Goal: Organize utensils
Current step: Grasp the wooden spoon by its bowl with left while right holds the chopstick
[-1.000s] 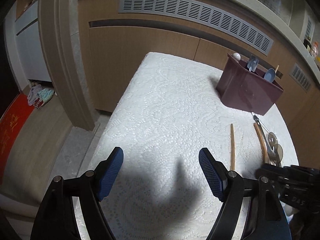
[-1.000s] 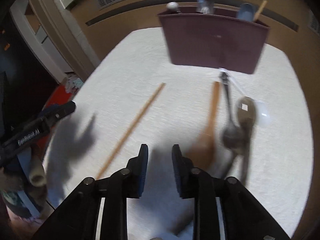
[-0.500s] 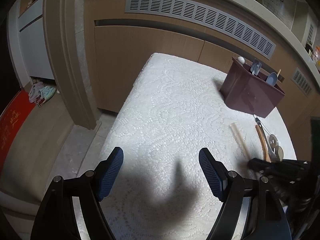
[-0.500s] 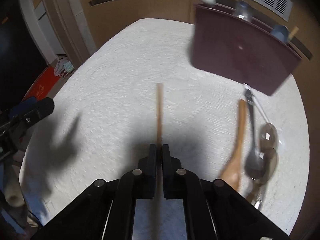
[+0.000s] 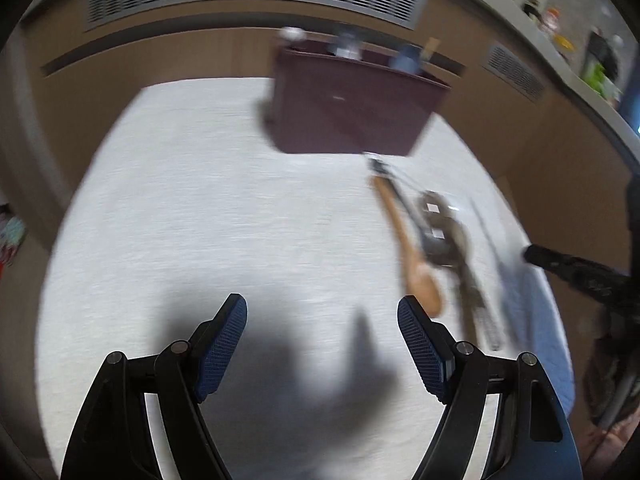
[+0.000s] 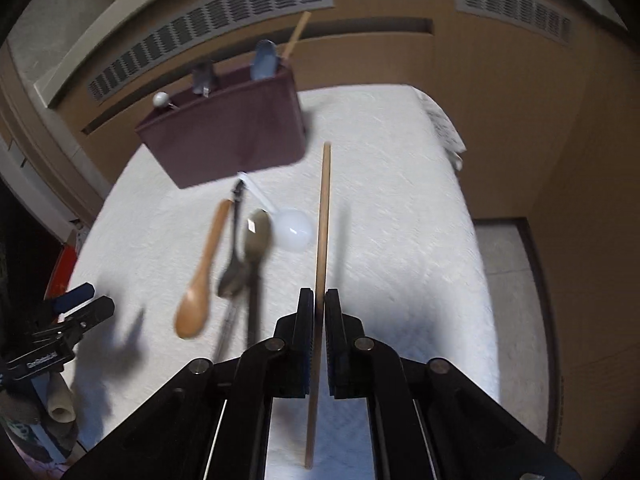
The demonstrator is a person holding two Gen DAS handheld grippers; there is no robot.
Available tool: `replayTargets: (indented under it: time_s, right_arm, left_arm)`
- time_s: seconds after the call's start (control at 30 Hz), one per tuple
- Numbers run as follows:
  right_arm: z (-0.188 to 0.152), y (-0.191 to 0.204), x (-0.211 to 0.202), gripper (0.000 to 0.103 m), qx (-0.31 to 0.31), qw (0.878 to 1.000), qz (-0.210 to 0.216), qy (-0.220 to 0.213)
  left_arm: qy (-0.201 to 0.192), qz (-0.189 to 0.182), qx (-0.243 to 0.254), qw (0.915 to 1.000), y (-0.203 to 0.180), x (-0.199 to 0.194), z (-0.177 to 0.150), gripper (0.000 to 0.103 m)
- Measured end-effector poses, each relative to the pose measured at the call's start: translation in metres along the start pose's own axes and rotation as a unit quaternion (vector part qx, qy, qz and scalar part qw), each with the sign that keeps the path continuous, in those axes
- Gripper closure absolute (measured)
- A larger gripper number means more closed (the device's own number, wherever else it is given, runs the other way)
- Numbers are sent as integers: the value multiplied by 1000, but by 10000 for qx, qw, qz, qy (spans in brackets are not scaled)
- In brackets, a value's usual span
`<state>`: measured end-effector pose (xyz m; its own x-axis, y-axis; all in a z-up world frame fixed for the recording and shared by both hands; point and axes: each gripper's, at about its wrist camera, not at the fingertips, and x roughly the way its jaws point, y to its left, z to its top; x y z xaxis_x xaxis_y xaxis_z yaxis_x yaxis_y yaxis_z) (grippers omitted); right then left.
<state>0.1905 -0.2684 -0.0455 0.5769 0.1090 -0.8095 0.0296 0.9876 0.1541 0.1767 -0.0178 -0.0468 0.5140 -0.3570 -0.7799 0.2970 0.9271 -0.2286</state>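
R gripper [image 6: 315, 320] is clamped on the chopstick [image 6: 322, 216], lifted over the tablecloth [image 6: 400, 208] w/ tip near the maroon holder [image 6: 228, 140]; tilt it upright, drop tip-first in, L gripper [image 5: 322, 344] wide open & empty.

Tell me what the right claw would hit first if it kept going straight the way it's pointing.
Likely the white tablecloth, just right of the maroon utensil holder. The right claw is shut on a wooden chopstick, whose tip leads and seems to clear the holder's corner, though depth is unclear.
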Motion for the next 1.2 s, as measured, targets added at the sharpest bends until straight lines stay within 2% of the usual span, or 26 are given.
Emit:
replayTargets:
  time_s: [0.07,0.1,0.17,0.2,0.23,0.33,0.47,0.57,0.6,0.63,0.67,0.93,1.2]
  right_arm:
    - [-11,-10,4,98,-80,9999,-32,86]
    - [-16,-13,7,96,-85,9999,-42,94]
    - [-23,-15,12,87,-114,9999,-60,107]
    - [-26,-16,12,78,-98,9999,-66,82]
    - [-28,-19,12,70,-69,9999,-87,33]
    - [-32,-24,9,55,70,9999,-79,-135]
    - [-34,-22,10,46,37,9997,-43,-247]
    - [-33,-16,10,24,-60,9993,-245,-291]
    - [-33,-16,10,18,-46,9991,-289,-309]
    - [-33,-16,10,18,-32,9992,-266,-299]
    - [-32,-18,11,18,-4,9994,-222,-254]
    - [-30,-13,19,2,-117,9996,-235,-67]
    - [-30,-1,27,0,-424,9974,-566,145]
  left_arm:
    - [50,-154,272,9995,-22,7,1,29]
    - [64,-188,407,9990,-33,11,2,36]
    - [150,-226,583,9979,-48,18,3,46]
    - [190,-191,668,9974,-55,23,3,52]
    - [223,-115,738,9970,-60,27,4,53]
    - [374,-42,747,9965,-65,37,4,53]
    - [451,134,797,9957,-69,50,6,53]
    - [388,260,864,9952,-70,52,8,57]
    - [368,271,851,9953,-68,50,8,62]
    - [353,277,836,9955,-65,48,7,70]
    - [338,275,799,9959,-61,46,6,71]
    - [-81,482,522,9974,-26,10,-3,71]
    - [-1195,822,588,9877,-14,-50,12,72]
